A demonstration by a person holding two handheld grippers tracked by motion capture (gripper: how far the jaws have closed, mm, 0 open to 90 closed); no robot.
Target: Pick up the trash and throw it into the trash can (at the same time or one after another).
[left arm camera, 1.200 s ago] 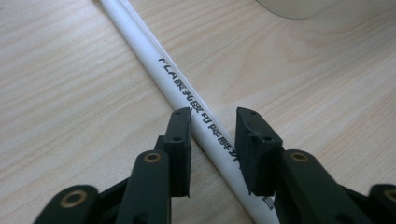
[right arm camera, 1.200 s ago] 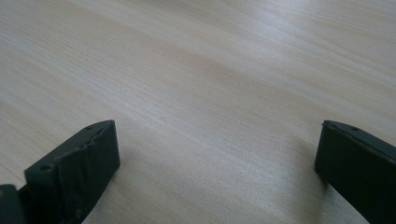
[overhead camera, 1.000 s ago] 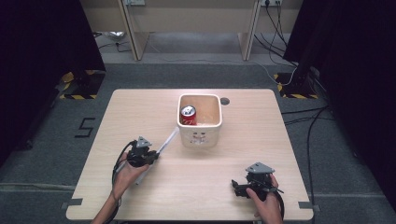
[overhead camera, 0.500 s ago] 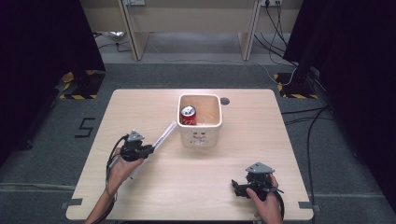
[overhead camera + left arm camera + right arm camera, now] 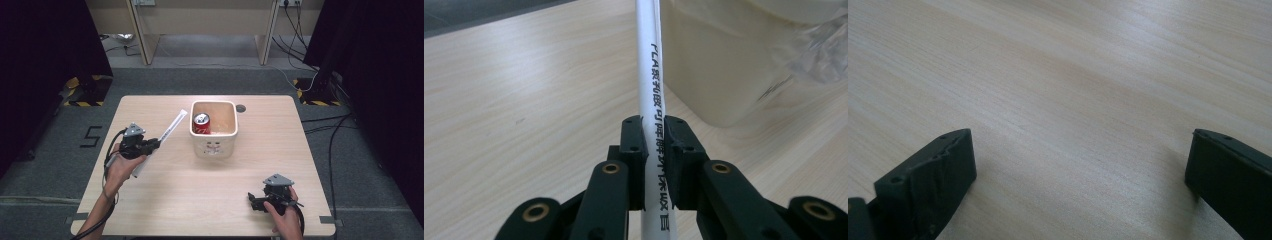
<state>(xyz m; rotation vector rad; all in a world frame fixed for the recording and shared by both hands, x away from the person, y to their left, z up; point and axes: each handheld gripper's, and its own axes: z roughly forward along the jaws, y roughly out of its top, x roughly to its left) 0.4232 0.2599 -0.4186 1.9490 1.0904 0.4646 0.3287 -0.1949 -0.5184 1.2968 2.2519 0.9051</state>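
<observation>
A recording lab: pale wooden table (image 5: 165, 200) ringed by black curtains (image 5: 45, 60) on grey carpet, hazard-striped stand feet (image 5: 82, 90), cables (image 5: 325, 135) across the floor, a taped "5" (image 5: 92, 136), wall sockets behind wooden partitions.

tongs (image 5: 654, 145) clamp a printed white straw (image 5: 650, 65) beside a bin (image 5: 729, 60).

A white wrapped straw (image 5: 650, 75) printed with black lettering is seen, a red can (image 5: 201, 123) in a cream bin (image 5: 214, 146), and a pale wood-grained table (image 5: 200, 195).
</observation>
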